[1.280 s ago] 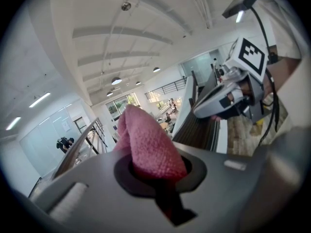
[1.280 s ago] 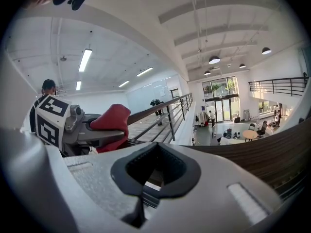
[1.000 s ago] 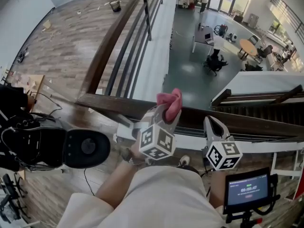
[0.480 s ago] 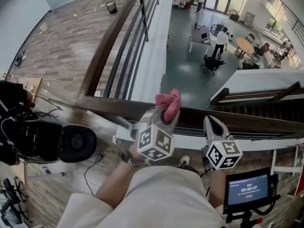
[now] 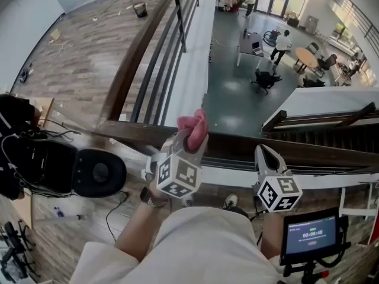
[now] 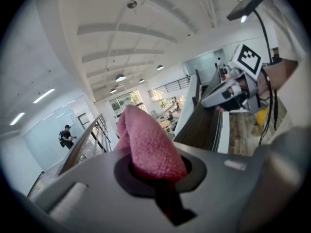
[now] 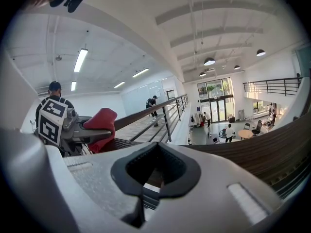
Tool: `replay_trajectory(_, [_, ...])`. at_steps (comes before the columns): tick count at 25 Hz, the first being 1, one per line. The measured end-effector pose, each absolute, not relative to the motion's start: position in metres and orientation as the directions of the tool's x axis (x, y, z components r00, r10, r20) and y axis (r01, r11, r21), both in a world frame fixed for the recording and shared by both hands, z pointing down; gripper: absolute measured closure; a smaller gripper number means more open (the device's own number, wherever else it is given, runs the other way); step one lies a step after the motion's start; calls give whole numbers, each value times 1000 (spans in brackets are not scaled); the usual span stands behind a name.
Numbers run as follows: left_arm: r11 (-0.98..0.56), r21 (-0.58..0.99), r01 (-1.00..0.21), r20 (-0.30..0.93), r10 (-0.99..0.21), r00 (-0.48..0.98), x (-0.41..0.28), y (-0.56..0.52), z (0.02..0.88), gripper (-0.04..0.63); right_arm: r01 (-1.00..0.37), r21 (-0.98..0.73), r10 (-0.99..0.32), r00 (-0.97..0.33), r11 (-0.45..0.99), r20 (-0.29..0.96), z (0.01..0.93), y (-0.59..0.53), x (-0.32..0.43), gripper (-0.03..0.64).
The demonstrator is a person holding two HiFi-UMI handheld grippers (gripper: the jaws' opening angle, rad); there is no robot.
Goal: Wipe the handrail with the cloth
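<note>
— Where was this?
— On an upper landing with a wooden floor [image 5: 77, 52], edged by a dark handrail [image 5: 308, 152] above an open hall [image 5: 237, 93].
— And the cloth?
— The left gripper [image 5: 189, 138] pinched the pink cloth [image 5: 192, 126], which bunched up right at the rail. I couldn't judge whether they touched.
— The other one?
— The right gripper [image 5: 265, 154] had its jaws together on nothing, near the rail and apart from the cloth.
</note>
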State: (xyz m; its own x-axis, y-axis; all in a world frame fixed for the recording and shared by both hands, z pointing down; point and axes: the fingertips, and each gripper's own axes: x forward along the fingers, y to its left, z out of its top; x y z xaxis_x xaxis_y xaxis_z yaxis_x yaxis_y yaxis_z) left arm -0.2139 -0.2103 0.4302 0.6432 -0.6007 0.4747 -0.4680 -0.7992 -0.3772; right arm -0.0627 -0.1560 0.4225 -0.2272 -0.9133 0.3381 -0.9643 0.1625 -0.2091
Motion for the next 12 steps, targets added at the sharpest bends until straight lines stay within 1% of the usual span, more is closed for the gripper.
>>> replay_trajectory(12, [-793,-337,-508,490,-609,624,-238,-221,427,563,-966,-200,-912,-223,161,345,418,-157,-62,614])
